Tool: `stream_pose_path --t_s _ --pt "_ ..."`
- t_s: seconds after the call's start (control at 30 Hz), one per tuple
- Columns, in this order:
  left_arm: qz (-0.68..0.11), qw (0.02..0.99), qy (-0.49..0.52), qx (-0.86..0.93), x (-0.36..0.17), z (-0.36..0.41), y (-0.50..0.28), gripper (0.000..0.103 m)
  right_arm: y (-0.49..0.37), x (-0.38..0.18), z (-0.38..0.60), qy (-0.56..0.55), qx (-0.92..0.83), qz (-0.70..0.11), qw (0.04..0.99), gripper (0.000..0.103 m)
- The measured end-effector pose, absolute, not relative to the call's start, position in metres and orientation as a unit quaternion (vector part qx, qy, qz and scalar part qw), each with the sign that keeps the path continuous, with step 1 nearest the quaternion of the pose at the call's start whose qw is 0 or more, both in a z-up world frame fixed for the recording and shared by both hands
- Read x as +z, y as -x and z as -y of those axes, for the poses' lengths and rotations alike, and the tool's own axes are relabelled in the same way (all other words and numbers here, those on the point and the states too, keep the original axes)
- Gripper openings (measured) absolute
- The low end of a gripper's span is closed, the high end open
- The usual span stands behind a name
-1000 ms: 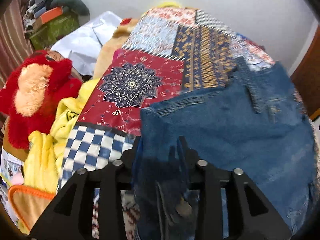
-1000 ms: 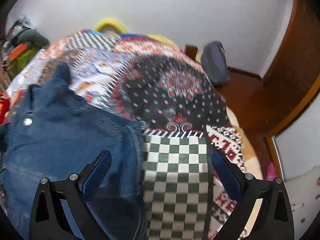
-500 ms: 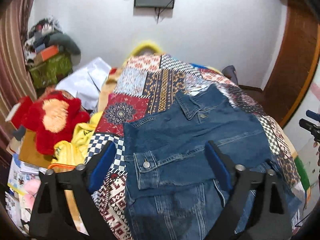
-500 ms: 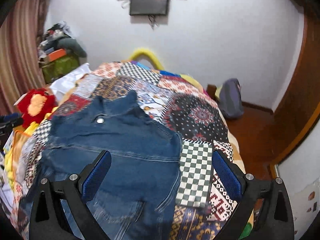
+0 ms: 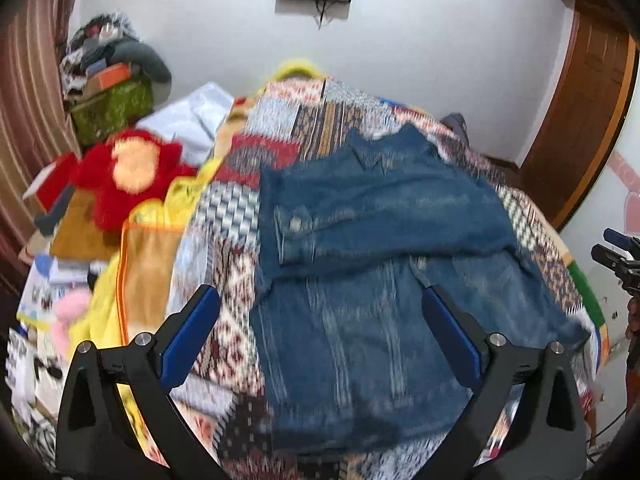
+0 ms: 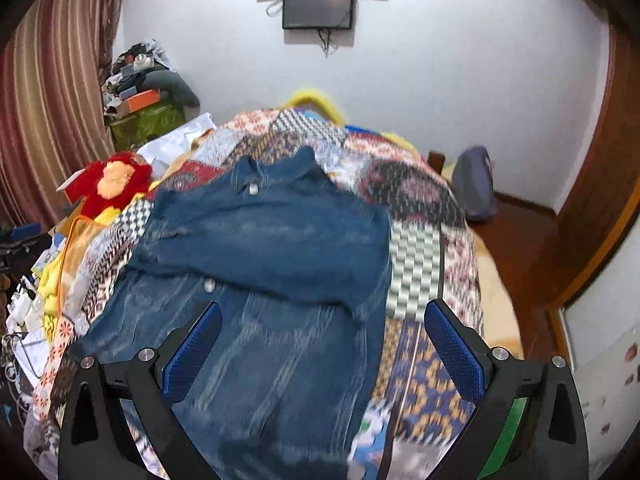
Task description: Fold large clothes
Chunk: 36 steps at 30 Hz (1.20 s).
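A blue denim jacket [image 5: 380,264] lies flat on the patchwork bedspread [image 5: 224,264], collar at the far end, both sleeves folded across its chest. It also shows in the right wrist view [image 6: 272,264]. My left gripper [image 5: 318,320] is open and empty, held above the jacket's near hem. My right gripper [image 6: 320,328] is open and empty, above the jacket's near right part. The right gripper's tip shows at the far right of the left wrist view [image 5: 618,256].
A red plush toy [image 5: 128,176] and yellow cloths [image 5: 140,264] lie left of the bed. A pile of things on a green box [image 6: 144,92] stands at the back left. A grey backpack [image 6: 474,184] sits on the floor right. A screen [image 6: 318,6] hangs on the wall.
One second ago my left gripper was shut on denim; it let go. Both grippers pulled back and up from the jacket, which now lies with the sleeves folded across.
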<state>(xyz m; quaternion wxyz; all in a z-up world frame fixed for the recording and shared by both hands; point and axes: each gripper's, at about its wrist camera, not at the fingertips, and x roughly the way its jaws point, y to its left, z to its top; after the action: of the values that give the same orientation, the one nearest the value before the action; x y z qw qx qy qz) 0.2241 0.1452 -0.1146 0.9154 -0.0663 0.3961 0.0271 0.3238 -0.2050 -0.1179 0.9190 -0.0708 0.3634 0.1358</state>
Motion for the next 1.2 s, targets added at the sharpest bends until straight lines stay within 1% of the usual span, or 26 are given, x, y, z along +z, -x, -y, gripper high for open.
stream_pose_path --t_s 0.13,0.33,0.5,0.67,0.7,0.77,0.83,0.87,0.9,0.93,0.97,1.0,1.03,1.07,1.1,1.13,1.17,1.2 --pt "-0.418 0.904 0.077 0.045 -0.139 -0.151 -0.203 0.102 -0.307 -0.147 0.216 0.056 0.132 -0.402 0.904 0.101" --pt "-0.454 0.88 0.126 0.06 -0.18 -0.17 -0.184 0.102 -0.299 -0.192 0.238 0.011 0.124 -0.482 0.867 0.101" --pt "-0.501 0.844 0.184 0.056 -0.227 -0.178 -0.173 0.102 -0.294 -0.213 0.259 -0.08 0.136 -0.517 0.841 0.101" --pt "-0.524 0.812 0.255 0.038 -0.26 -0.18 -0.168 0.102 -0.29 -0.221 0.271 -0.128 0.133 -0.526 0.831 0.1" --pt "-0.524 0.806 0.272 0.028 -0.264 -0.181 -0.167 0.102 -0.289 -0.222 0.273 -0.135 0.134 -0.525 0.829 0.098" --pt "-0.524 0.796 0.303 0.01 -0.271 -0.182 -0.165 0.102 -0.285 -0.224 0.274 -0.146 0.138 -0.523 0.828 0.09" --pt "-0.522 0.788 0.325 -0.002 -0.276 -0.183 -0.164 0.099 -0.283 -0.225 0.273 -0.152 0.145 -0.525 0.825 0.077" --pt "-0.519 0.786 0.337 -0.009 -0.278 -0.182 -0.164 0.095 -0.282 -0.228 0.272 -0.159 0.149 -0.526 0.822 0.074" --pt "-0.515 0.785 0.345 -0.018 -0.278 -0.182 -0.164 0.087 -0.282 -0.229 0.272 -0.162 0.149 -0.526 0.822 0.068" --pt "-0.511 0.781 0.358 -0.033 -0.278 -0.182 -0.164 0.082 -0.281 -0.23 0.272 -0.166 0.147 -0.523 0.823 0.062" --pt "-0.507 0.776 0.372 -0.041 -0.28 -0.183 -0.164 0.078 -0.28 -0.231 0.272 -0.171 0.146 -0.518 0.825 0.058" --pt "-0.505 0.775 0.379 -0.039 -0.281 -0.183 -0.164 0.074 -0.279 -0.233 0.272 -0.179 0.15 -0.515 0.825 0.049" --pt "-0.503 0.775 0.38 -0.038 -0.282 -0.184 -0.164 0.07 -0.278 -0.234 0.271 -0.183 0.152 -0.512 0.825 0.047" --pt "-0.501 0.777 0.379 -0.037 -0.281 -0.185 -0.163 0.062 -0.278 -0.234 0.27 -0.183 0.149 -0.509 0.828 0.045" --pt "-0.498 0.779 0.378 -0.034 -0.28 -0.186 -0.162 0.055 -0.278 -0.233 0.269 -0.182 0.149 -0.505 0.83 0.038" --pt "-0.495 0.782 0.378 -0.033 -0.278 -0.187 -0.163 0.051 -0.278 -0.233 0.268 -0.181 0.15 -0.503 0.832 0.031" --pt "-0.49 0.787 0.375 -0.029 -0.274 -0.188 -0.161 0.04 -0.278 -0.232 0.268 -0.18 0.151 -0.502 0.832 0.028" --pt "-0.487 0.793 0.365 -0.023 -0.27 -0.19 -0.16 0.03 -0.279 -0.231 0.268 -0.182 0.152 -0.498 0.834 0.022"
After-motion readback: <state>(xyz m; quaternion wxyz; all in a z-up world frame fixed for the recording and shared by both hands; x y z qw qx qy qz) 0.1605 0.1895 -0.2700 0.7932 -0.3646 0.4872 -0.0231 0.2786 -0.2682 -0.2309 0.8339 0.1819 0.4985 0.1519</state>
